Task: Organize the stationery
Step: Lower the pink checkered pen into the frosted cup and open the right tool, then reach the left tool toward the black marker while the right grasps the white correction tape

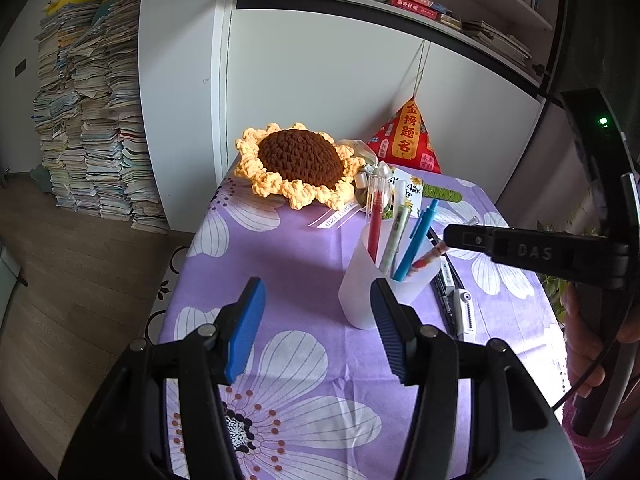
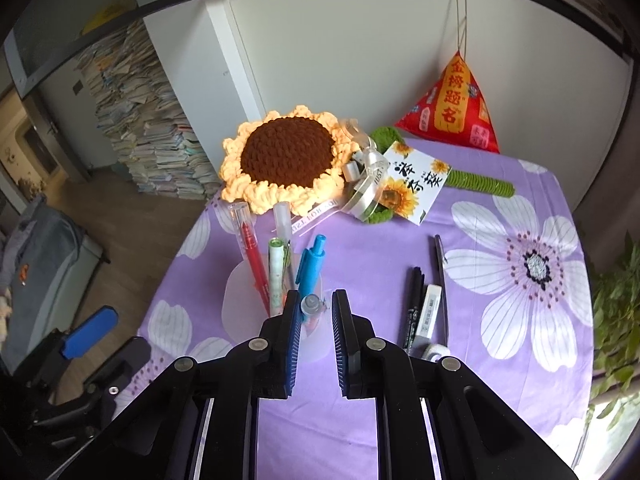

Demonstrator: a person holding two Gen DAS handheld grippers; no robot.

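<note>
1. While the right gripper (image 2: 316, 312) hangs over the translucent cup (image 1: 384, 280), a patterned pencil (image 1: 430, 258) stands between its jaws, tip down in the cup. The jaws look parted with a gap on one side; I can't tell whether the pencil is pinched or released.
2. Cup holds a red pen (image 2: 250, 248), a pale green pen (image 2: 275, 272) and a blue pen (image 2: 310, 264), all leaning away from the camera.
3. Left gripper (image 1: 316, 328) is wide open, empty, just beside the cup on its left.
4. Remaining: black marker (image 2: 414, 304), eraser (image 2: 430, 308) and thin dark pen (image 2: 440, 272) lie flat on the purple tablecloth (image 2: 500, 208), right of the cup, long axes roughly parallel to the right gripper's fingers.
5. Right gripper is nearer; likely next pick is the marker.
</note>
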